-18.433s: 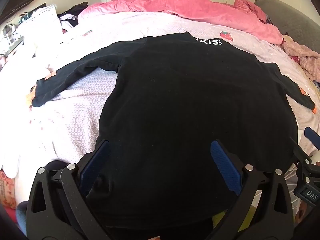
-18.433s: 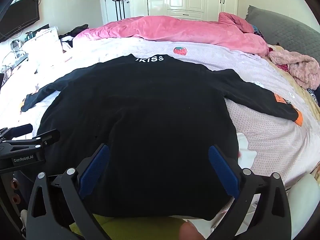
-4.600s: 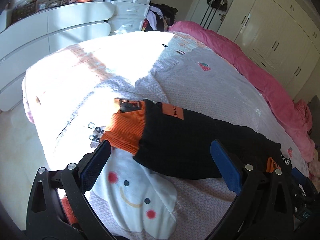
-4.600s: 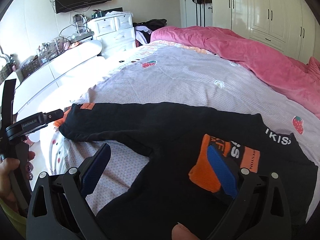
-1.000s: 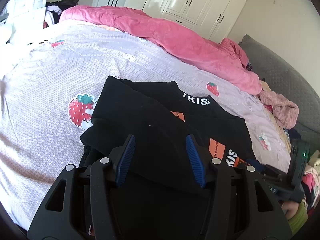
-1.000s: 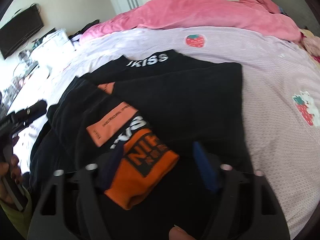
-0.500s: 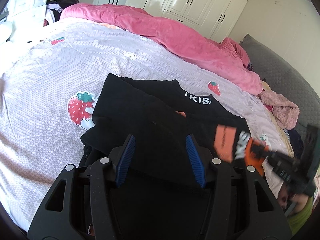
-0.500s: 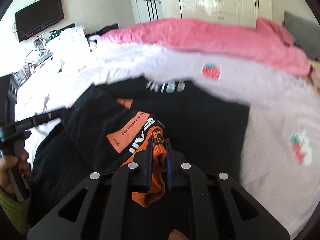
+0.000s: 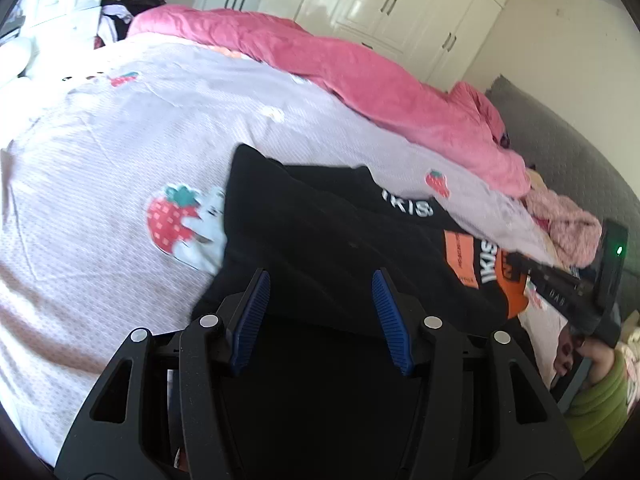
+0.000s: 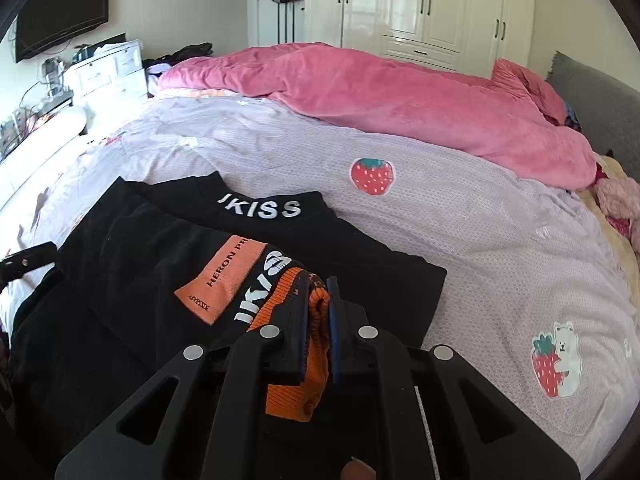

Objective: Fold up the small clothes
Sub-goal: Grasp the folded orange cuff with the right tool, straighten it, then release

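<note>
A black long-sleeved top (image 10: 132,264) with white "KISS" lettering lies partly folded on the lilac bed sheet (image 10: 480,216); it also shows in the left wrist view (image 9: 320,232). My right gripper (image 10: 318,292) is shut on the orange cuff (image 10: 304,368) of one sleeve and holds it over the top's body. An orange label (image 10: 222,280) sits beside it. My left gripper (image 9: 320,304) is open and empty, hovering over the top's left part. The right gripper shows at the right in the left wrist view (image 9: 560,280).
A pink duvet (image 10: 400,92) is heaped along the far side of the bed. Pink clothes (image 9: 572,220) lie at the right by a grey headboard (image 10: 600,96). White drawers (image 10: 108,72) and a wall TV (image 10: 60,12) stand at the left.
My right gripper has closed on the orange cuff and lifted it a little over the top. My left gripper has stayed open above the black fabric.
</note>
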A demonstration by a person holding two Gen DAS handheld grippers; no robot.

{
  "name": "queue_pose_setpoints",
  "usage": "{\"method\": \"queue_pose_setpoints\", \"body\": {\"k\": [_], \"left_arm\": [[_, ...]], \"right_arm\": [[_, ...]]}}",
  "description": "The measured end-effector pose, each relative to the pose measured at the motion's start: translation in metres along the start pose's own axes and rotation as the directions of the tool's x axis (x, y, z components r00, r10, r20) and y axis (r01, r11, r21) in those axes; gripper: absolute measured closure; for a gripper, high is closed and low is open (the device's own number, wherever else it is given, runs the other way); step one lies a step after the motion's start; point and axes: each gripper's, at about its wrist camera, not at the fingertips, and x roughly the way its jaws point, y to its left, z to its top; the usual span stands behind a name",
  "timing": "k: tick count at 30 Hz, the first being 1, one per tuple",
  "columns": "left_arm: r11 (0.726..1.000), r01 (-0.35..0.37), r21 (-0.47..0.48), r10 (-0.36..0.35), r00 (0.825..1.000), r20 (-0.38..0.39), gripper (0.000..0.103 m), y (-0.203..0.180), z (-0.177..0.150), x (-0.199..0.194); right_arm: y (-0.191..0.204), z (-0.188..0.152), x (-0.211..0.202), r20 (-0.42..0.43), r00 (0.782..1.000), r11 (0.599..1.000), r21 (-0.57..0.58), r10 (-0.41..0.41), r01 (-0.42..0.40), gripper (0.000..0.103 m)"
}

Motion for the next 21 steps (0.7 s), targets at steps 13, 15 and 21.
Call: {"method": "queue_pose_setpoints", "body": {"k": [13,15,21], "left_arm": [[0.994,-0.002,0.108,0.005,1.000,-0.031,0.064,-0.031,0.018,0.019],[0.992,-0.018,0.124,0.026,0.997,-0.066,0.064,-0.031,0.016,0.033],[0.999,-0.016,0.043,0.021,0.992,-0.128,0.067,-0.001,-0.001,0.049]], "right_arm": [[-0.009,-0.016,0.010,0.000,0.988,0.987,0.035,-0.154,0.154,0.083],[-0.017,-0.016,0.001,0.013,0.989,0.986,0.075,-0.151,0.149,0.080],[-0.014,-0.023,-0.018,0.033,0.993,0.990,0.086,-0.111,0.108,0.079]]}}
